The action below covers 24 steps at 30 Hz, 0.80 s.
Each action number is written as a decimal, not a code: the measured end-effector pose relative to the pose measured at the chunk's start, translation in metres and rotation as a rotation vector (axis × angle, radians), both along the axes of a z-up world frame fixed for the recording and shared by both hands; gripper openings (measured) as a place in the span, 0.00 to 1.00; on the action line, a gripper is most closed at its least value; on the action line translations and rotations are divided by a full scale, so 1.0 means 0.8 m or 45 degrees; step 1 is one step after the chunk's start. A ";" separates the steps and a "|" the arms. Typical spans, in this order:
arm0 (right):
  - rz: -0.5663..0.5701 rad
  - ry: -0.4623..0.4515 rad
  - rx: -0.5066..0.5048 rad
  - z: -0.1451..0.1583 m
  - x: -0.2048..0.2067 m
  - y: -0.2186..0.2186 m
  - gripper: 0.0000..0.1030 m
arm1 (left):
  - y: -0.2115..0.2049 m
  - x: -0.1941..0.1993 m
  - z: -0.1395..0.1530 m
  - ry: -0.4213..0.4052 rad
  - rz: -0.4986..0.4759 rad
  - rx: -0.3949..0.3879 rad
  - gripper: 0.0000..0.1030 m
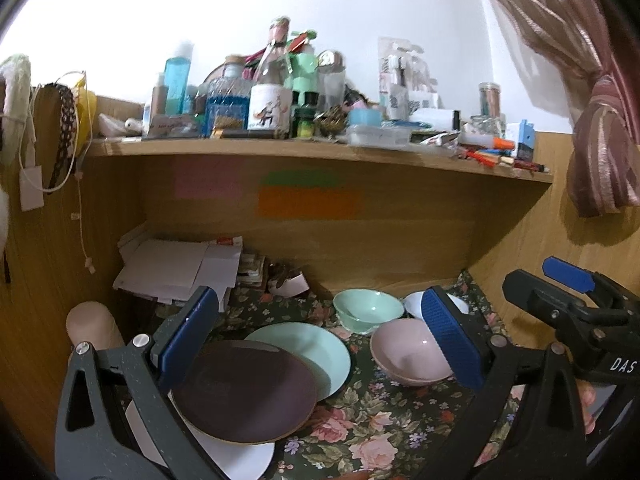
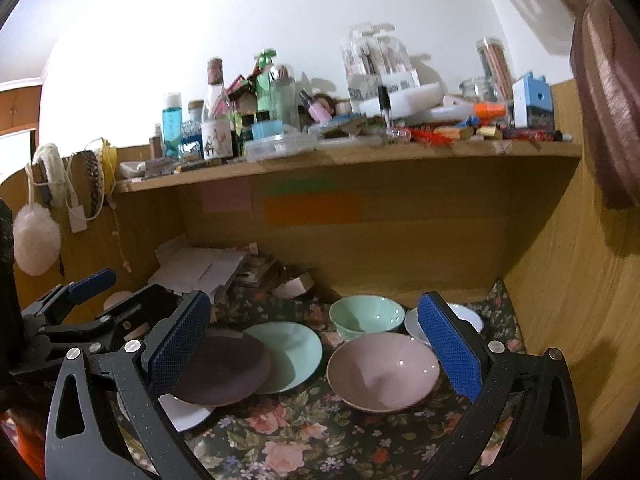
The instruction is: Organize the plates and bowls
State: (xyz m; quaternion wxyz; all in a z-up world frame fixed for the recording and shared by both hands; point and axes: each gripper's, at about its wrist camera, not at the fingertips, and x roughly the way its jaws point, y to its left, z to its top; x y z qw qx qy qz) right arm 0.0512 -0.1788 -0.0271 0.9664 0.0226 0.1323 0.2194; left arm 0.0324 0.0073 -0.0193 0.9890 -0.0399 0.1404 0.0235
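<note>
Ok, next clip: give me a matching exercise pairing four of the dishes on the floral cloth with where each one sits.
Things:
1. dark purple round plate
2. mint green round plate
3. pink round bowl
4. mint green bowl

Places:
A. standing alone nearest the right gripper's right finger
B. on top of a white plate
C. behind the pink bowl, beside a white bowl
D. partly under the dark plate's edge

Pairs: 1-B, 2-D, 3-A, 4-C

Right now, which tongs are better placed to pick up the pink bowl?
Right. The right tongs stand open with the pink bowl directly ahead; the left tongs, also open, face the purple plate.
</note>
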 end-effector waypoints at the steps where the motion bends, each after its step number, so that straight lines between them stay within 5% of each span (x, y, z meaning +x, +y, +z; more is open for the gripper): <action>1: 0.002 0.015 -0.005 -0.003 0.004 0.002 1.00 | 0.002 0.002 -0.003 0.010 0.003 -0.004 1.00; 24: 0.218 0.429 -0.174 -0.113 0.120 0.093 0.98 | 0.127 0.077 -0.140 0.477 0.263 -0.081 1.00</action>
